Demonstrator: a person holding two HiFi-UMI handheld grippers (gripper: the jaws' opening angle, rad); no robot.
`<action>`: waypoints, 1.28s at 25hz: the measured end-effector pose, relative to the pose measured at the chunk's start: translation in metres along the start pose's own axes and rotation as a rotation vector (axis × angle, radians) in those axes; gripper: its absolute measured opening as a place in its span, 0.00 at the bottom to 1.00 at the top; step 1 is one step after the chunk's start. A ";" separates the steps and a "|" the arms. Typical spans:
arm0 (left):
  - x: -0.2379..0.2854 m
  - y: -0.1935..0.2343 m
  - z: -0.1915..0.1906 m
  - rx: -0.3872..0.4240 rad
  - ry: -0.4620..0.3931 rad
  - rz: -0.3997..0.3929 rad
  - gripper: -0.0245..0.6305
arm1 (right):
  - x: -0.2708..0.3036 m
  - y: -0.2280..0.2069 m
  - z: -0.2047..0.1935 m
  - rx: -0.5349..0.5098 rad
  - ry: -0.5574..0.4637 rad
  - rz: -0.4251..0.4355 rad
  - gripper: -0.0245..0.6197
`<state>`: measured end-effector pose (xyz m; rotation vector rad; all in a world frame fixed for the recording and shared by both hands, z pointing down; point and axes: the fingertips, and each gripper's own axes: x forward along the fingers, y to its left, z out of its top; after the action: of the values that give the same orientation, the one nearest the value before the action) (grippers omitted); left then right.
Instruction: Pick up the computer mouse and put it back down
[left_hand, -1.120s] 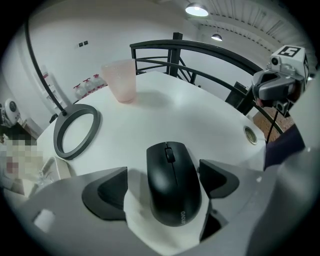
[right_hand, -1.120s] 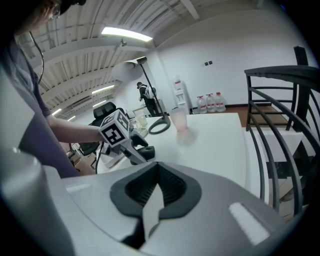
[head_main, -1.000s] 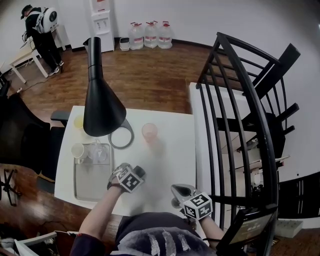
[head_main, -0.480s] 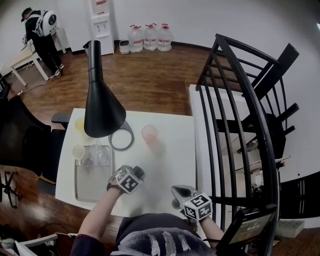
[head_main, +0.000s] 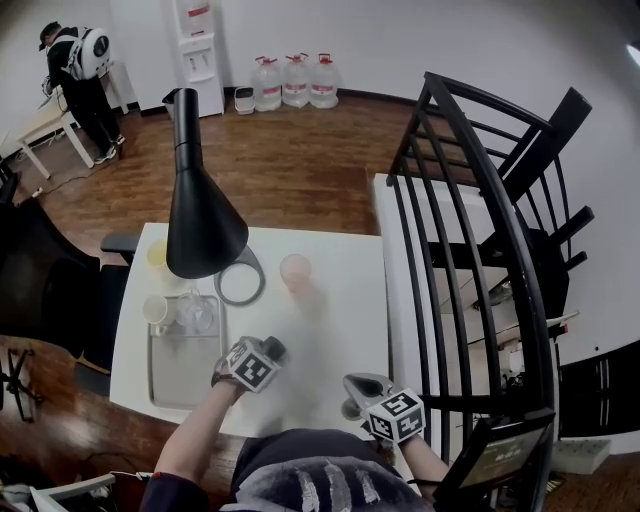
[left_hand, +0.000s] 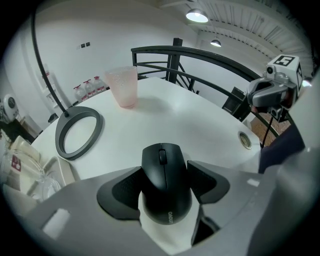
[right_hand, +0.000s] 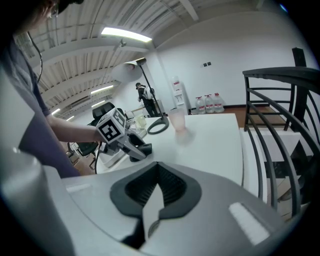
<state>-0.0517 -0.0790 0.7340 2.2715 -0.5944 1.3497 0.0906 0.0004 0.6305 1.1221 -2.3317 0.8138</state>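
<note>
- Locate the computer mouse (left_hand: 165, 185) flat on the table (left_hand: 200, 125), between the jaws of the left hand-held gripper (left_hand: 165, 170).
- Note jaws just closing in, with pads now touching both flanks and grasping the mouse.
- Treat as light, rigid and smooth-shelled; expect slip on the curved sides.
- Grip mid-body, behind the scroll wheel.
- Leave the right hand-held gripper (right_hand: 156, 192) clenched, empty, well apart.
</note>
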 end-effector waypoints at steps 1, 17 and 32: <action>-0.004 -0.001 0.004 -0.009 -0.018 -0.005 0.50 | 0.000 0.000 0.000 -0.001 -0.001 0.001 0.04; -0.108 -0.010 0.059 0.056 -0.174 -0.007 0.49 | 0.001 0.002 0.005 -0.011 -0.005 0.014 0.04; -0.183 -0.062 0.096 0.278 -0.246 -0.085 0.49 | 0.007 -0.001 0.004 -0.020 0.014 0.013 0.04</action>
<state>-0.0288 -0.0563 0.5212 2.6795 -0.4007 1.1832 0.0868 -0.0061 0.6318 1.0902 -2.3332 0.7982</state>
